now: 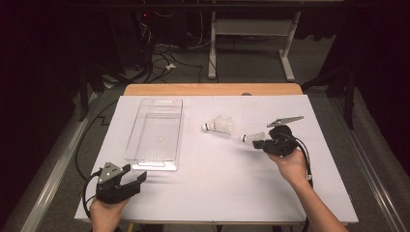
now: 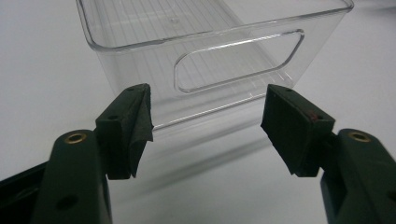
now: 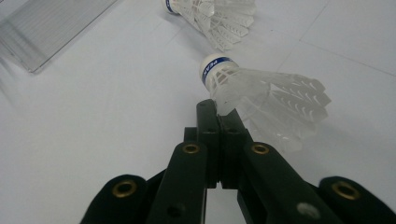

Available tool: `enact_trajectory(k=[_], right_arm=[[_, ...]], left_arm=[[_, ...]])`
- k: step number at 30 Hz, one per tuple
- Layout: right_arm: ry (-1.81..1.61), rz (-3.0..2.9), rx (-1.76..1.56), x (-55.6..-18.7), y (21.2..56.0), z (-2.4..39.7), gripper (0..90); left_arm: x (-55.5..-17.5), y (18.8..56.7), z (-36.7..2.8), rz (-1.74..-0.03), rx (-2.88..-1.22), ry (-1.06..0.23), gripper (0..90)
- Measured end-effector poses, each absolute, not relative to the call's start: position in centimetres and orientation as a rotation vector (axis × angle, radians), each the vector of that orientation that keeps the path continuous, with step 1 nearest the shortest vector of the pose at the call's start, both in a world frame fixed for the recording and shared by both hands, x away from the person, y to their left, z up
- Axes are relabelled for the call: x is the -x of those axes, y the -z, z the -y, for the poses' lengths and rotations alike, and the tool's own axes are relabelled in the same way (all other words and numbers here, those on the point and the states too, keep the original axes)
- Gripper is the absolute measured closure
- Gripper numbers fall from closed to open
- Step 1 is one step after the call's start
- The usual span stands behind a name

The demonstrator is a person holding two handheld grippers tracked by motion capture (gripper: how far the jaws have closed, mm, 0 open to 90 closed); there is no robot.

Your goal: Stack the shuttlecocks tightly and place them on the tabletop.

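Two white shuttlecocks with blue-banded cork tips are on the right half of the white table [image 1: 217, 193]. One shuttlecock [image 1: 218, 125] [image 3: 212, 14] lies on its side near the middle. My right gripper [image 1: 261, 143] [image 3: 218, 108] is shut on the skirt edge of the other shuttlecock [image 1: 253, 137] [image 3: 261, 93], whose cork points left. Whether that one still touches the table I cannot tell. A clear plastic bin [image 1: 155, 133] [image 2: 215, 51] [image 3: 42, 32] stands empty at the left centre. My left gripper [image 1: 137, 174] [image 2: 205, 126] rests open just short of the bin's near end, nothing between its pads.
The table's wooden far edge [image 1: 212, 89] borders the white sheet. Beyond it are a white desk frame [image 1: 251, 43] and cables on the floor [image 1: 164, 58]. Bare white surface lies between my two hands.
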State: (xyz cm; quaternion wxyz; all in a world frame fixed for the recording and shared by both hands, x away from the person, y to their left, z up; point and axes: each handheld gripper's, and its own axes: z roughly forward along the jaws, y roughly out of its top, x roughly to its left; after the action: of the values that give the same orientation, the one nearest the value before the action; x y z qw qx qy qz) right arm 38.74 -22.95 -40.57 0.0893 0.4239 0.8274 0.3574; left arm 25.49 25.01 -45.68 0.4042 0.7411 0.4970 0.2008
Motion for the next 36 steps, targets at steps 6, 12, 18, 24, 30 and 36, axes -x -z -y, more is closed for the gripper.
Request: enact_trajectory(k=[6, 12, 18, 24, 30, 36], right_arm=[[-1.068, -2.452, -1.265, -39.2, 40.3, 22.9, 90.0], [-1.079, -2.447, -1.286, -39.6, 40.3, 23.0, 90.0], [-1.080, -2.449, -1.294, -40.2, 40.7, 23.1, 90.0], [-1.086, -2.442, -1.306, -40.6, 40.8, 23.2, 90.0], [-1.085, -2.442, -1.305, -41.0, 40.9, 23.1, 90.0], [-1.076, -2.445, -1.316, -41.7, 41.1, 22.8, 90.0]], left_arm=[[-25.5, 45.7, -24.9, -1.251, -1.877, -0.504, 34.1], [-25.5, 45.7, -24.9, -1.258, -1.872, -0.501, 34.0], [-25.4, 45.7, -25.0, -1.261, -1.867, -0.501, 34.0], [-25.5, 45.7, -24.9, -1.257, -1.870, -0.500, 34.1], [-25.3, 45.7, -24.9, -1.262, -1.863, -0.504, 34.1], [-25.4, 45.7, -25.0, -1.260, -1.869, -0.501, 34.1]])
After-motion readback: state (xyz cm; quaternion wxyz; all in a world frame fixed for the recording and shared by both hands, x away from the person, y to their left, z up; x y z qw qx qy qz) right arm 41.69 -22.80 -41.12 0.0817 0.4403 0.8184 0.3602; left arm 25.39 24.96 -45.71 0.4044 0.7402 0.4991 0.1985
